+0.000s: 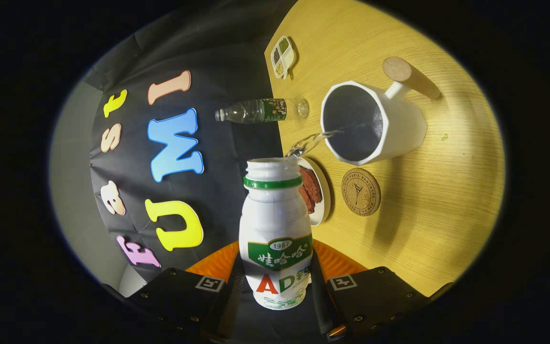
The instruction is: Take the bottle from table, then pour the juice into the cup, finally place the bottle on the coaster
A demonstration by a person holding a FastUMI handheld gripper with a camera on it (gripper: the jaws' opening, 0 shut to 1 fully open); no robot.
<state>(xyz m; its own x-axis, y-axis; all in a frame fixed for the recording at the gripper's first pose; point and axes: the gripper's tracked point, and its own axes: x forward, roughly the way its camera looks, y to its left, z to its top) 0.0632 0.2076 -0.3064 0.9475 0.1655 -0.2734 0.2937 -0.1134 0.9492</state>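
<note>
The tongs (277, 286) are clenched on the bottle (275, 229), one finger pressing each side of its lower body. The bottle is white plastic with a green neck ring, a green label band and red and green lettering below; its cap is off. It is held tipped, mouth toward the cup (370, 122), and a clear stream (311, 142) runs from the mouth over the cup's rim. The cup is white, faceted, with a wooden handle (411, 76), standing on the tabletop (447, 200). A round cork coaster (361, 191) lies just beside the cup, bare.
</note>
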